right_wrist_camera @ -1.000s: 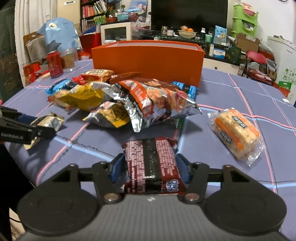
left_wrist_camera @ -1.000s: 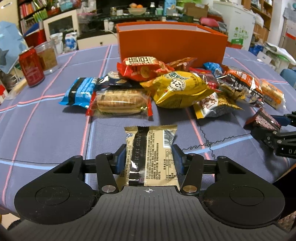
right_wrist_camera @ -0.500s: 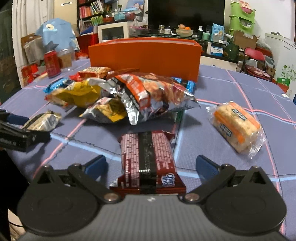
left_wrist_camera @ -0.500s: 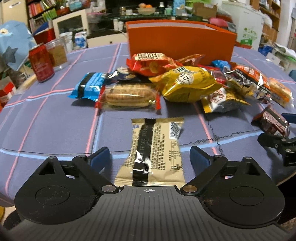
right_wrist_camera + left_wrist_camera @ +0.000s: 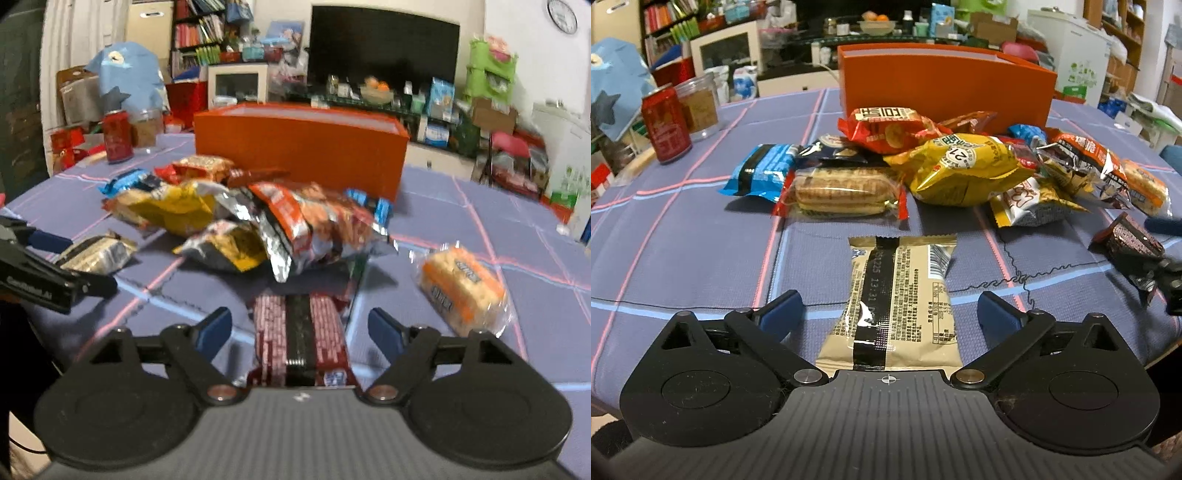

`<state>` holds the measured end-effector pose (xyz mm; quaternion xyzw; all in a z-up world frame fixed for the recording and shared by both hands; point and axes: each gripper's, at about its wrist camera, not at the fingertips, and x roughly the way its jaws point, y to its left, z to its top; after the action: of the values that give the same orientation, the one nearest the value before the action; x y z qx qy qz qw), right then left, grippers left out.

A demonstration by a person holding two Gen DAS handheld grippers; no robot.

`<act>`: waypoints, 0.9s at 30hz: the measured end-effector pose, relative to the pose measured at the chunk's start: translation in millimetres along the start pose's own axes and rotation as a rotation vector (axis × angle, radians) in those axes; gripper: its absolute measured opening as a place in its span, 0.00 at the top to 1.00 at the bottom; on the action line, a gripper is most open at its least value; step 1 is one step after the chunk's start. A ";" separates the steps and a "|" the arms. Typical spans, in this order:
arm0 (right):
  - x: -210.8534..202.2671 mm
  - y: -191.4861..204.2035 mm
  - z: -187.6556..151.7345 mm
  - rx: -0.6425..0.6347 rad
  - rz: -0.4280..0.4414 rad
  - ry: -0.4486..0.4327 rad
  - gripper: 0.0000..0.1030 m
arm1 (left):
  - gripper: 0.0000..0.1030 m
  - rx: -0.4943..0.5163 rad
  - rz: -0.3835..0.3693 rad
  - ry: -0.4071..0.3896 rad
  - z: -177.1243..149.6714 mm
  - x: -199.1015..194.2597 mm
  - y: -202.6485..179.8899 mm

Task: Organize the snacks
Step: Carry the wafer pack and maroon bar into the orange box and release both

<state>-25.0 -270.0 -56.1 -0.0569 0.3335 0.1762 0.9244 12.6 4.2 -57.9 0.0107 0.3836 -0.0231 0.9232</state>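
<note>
The left gripper [image 5: 888, 314] stands spread wide around a beige snack packet [image 5: 892, 306] lying on the tablecloth [image 5: 683, 236]; the right gripper [image 5: 300, 330] is closing around a dark red packet [image 5: 300, 339] — pads not touching. The snack pile [image 5: 960, 170] lies before the orange box [image 5: 945, 85] — sorting seems barely begun.

A second ago the left gripper [image 5: 888, 312] clamped the beige snack packet [image 5: 894, 302]; now its fingers [image 5: 781, 310] stand wide at 9 and 3 o'clock, clear of the packet lying on the bench [image 5: 683, 251]. The right gripper [image 5: 300, 328] likewise let go of the dark red snack packet [image 5: 300, 341], spread wide, and its jaws are closing again without touching it.
</note>
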 end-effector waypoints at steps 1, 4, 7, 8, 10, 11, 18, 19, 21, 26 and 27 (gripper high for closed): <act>0.4 -3.8 -1.8 0.027 0.010 -0.003 0.29 | 0.23 0.002 -0.003 -0.003 -0.2 -0.3 -0.1; -2.8 -4.2 -2.5 0.023 0.001 -0.005 0.47 | 0.79 0.034 -0.035 -0.034 3.9 -6.7 -3.1; -7.1 -8.4 -1.7 0.077 0.042 -0.002 0.47 | 0.79 0.010 -0.057 -0.009 9.0 -9.4 -2.4; -9.8 -11.1 -1.0 0.110 0.069 0.000 0.47 | 0.79 0.001 -0.068 -0.009 8.8 -13.7 -1.9; -23.1 -17.8 -1.2 0.199 0.133 -0.011 0.47 | 0.79 -0.024 -0.105 -0.008 9.4 -24.2 0.3; -30.6 -21.2 -2.8 0.246 0.169 -0.017 0.47 | 0.79 -0.041 -0.135 -0.013 10.2 -31.6 2.4; -49.0 -30.5 22.4 0.386 0.311 -0.081 0.47 | 0.78 -0.120 -0.242 -0.083 49.7 -54.2 13.4; -47.7 -32.0 34.1 0.372 0.306 -0.104 0.47 | 0.78 -0.132 -0.246 -0.093 60.8 -52.4 14.7; -44.0 -34.0 63.0 0.305 0.271 -0.161 0.47 | 0.78 -0.141 -0.236 -0.130 86.5 -46.5 17.0; 1.3 -52.0 154.3 0.172 0.187 -0.283 0.47 | 0.78 -0.155 -0.186 -0.229 170.7 -9.5 18.5; 15.9 -56.1 169.9 0.157 0.171 -0.295 0.47 | 0.78 -0.164 -0.189 -0.239 185.8 -0.3 19.3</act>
<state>108.2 -279.8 64.0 0.0706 0.2108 0.2341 0.9465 144.8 16.5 73.4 -0.1037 0.2709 -0.0795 0.9537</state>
